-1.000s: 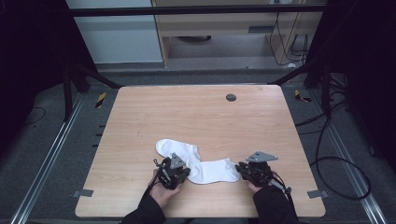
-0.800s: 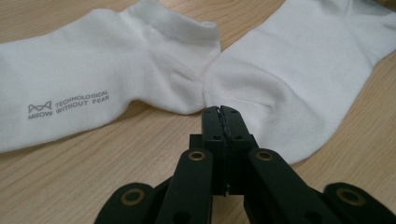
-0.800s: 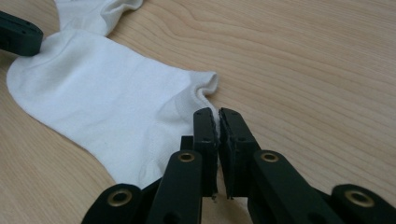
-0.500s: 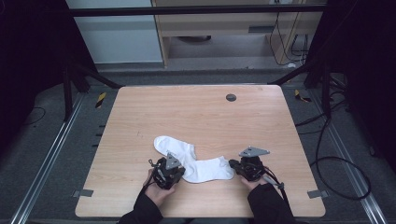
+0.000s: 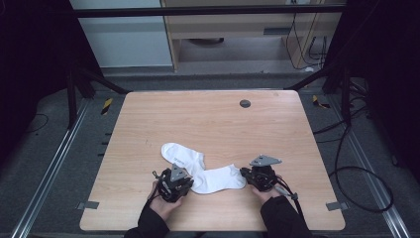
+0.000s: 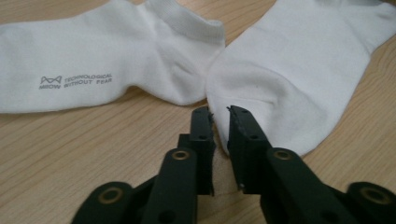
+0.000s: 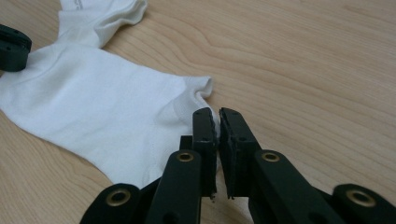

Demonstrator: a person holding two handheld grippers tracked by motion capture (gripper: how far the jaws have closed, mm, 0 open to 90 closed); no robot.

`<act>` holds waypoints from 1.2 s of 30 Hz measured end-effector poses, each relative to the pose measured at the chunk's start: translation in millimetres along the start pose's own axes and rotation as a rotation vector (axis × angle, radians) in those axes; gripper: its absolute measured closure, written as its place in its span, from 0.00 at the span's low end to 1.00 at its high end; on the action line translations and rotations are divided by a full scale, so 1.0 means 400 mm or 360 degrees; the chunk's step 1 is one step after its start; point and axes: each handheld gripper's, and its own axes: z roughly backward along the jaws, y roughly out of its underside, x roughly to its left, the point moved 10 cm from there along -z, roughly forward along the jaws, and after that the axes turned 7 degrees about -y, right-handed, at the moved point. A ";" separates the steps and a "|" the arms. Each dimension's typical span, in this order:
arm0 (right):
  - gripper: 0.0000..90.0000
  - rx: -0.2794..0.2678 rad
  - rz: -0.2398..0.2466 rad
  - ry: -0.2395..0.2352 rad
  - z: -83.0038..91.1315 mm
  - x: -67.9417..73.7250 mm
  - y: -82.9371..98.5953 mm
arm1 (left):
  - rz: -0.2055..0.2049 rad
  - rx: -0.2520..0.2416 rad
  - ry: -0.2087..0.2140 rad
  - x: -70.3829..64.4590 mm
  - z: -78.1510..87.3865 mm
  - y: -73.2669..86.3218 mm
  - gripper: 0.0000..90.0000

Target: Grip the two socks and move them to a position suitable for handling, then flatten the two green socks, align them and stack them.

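- While both tools sit low at the near edge of the bench (image 5: 148, 119), I read the step in hand as pinching the two ends of the nearer sock (image 5: 218, 179) so it can be carried or laid straight.
- That sock lies flat between the two tools, near the front edge; the printed sock (image 5: 182, 155) lies behind it, its cuff end touching or slightly overlapping the nearer one.
- My left hand-held gripper (image 6: 219, 114) has its jaws nearly together at the rounded end of the nearer sock (image 6: 299, 70); a narrow gap remains, and I cannot tell whether any fabric is actually caught between them.
- My right hand-held gripper (image 7: 217, 116) is at the cuff corner, jaws drawn almost shut with a sliver of white cloth seemingly pinched, though the edge is too fine to be sure.
- To do it well, I would confirm a full bite on both ends before lifting, raise both sides evenly, and keep the printed sock from dragging along.
- Both forearms enter from the front edge, hands wrapped under the tools, each tool angled inward toward the sock and held close to the wood.
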 end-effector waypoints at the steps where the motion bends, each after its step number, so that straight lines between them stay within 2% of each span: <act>1: 0.92 0.0000 0.0000 0.0000 0.000 0.000 0.000 | 0.0002 -0.0018 0.0002 0.002 0.005 -0.004 0.82; 2: 0.91 -0.0039 -0.0008 -0.0003 0.009 0.000 -0.009 | 0.0003 -0.0062 -0.0006 0.006 0.018 -0.015 0.76; 3: 0.91 -0.0039 -0.0008 -0.0003 0.009 0.000 -0.009 | 0.0003 -0.0062 -0.0006 0.006 0.018 -0.015 0.74; 4: 0.90 -0.0059 -0.0005 -0.0005 0.014 -0.001 -0.015 | 0.0009 -0.0087 -0.0005 0.009 0.026 -0.022 0.74; 5: 0.88 -0.0107 -0.0003 -0.0008 0.026 -0.002 -0.030 | 0.0015 -0.0111 -0.0001 0.013 0.033 -0.029 0.70; 7: 0.87 -0.0126 -0.0004 -0.0005 0.032 -0.003 -0.038 | 0.0024 -0.0159 -0.0014 0.027 0.048 -0.045 0.69; 8: 0.86 -0.0162 0.0000 -0.0003 0.044 -0.004 -0.055 | 0.0059 -0.0198 -0.0034 0.050 0.060 -0.061 0.66; 9: 0.85 -0.0176 -0.0007 -0.0001 0.049 -0.004 -0.064 | 0.0074 -0.0213 -0.0046 0.065 0.066 -0.068 0.66; 10: 0.84 -0.0193 -0.0004 0.0003 0.054 -0.006 -0.073 | 0.0074 -0.0213 -0.0046 0.065 0.066 -0.068 0.65; 12: 0.82 -0.0208 -0.0016 0.0002 0.056 -0.005 -0.081 | 0.0121 -0.0239 -0.0076 0.096 0.074 -0.081 0.65; 13: 0.78 -0.0231 -0.0017 0.0003 0.057 -0.003 -0.098 | 0.0144 -0.0261 -0.0110 0.130 0.082 -0.091 0.64; 14: 0.76 -0.0237 -0.0018 0.0002 0.056 0.000 -0.107 | 0.0157 -0.0267 -0.0128 0.147 0.084 -0.095 0.63; 15: 0.75 -0.0242 -0.0026 0.0001 0.053 0.004 -0.115 | 0.0157 -0.0267 -0.0128 0.147 0.084 -0.095 0.63; 16: 0.75 -0.0242 -0.0026 0.0001 0.053 0.004 -0.115 | 0.0167 -0.0274 -0.0145 0.165 0.086 -0.098 0.63; 17: 0.73 -0.0251 -0.0021 -0.0003 0.044 0.014 -0.132 | 0.0205 -0.0274 -0.0176 0.201 0.087 -0.099 0.62; 18: 0.73 -0.0251 -0.0021 -0.0003 0.044 0.014 -0.132 | 0.0205 -0.0274 -0.0176 0.201 0.087 -0.099 0.62; 23: 0.66 -0.0236 -0.0031 -0.0029 0.002 0.049 -0.180 | 0.0291 -0.0264 -0.0248 0.292 0.082 -0.090 0.61; 24: 0.66 -0.0236 -0.0031 -0.0029 0.002 0.049 -0.180 | 0.0291 -0.0264 -0.0248 0.292 0.082 -0.090 0.61; 29: 0.62 -0.0233 -0.0024 -0.0059 -0.037 0.086 -0.217 | 0.0327 -0.0243 -0.0288 0.344 0.073 -0.082 0.61; 31: 0.62 -0.0220 -0.0016 -0.0072 -0.066 0.102 -0.233 | 0.0326 -0.0230 -0.0319 0.369 0.061 -0.084 0.61; 36: 0.63 -0.0185 -0.0019 -0.0073 -0.101 0.120 -0.242 | 0.0317 -0.0215 -0.0351 0.391 0.044 -0.086 0.61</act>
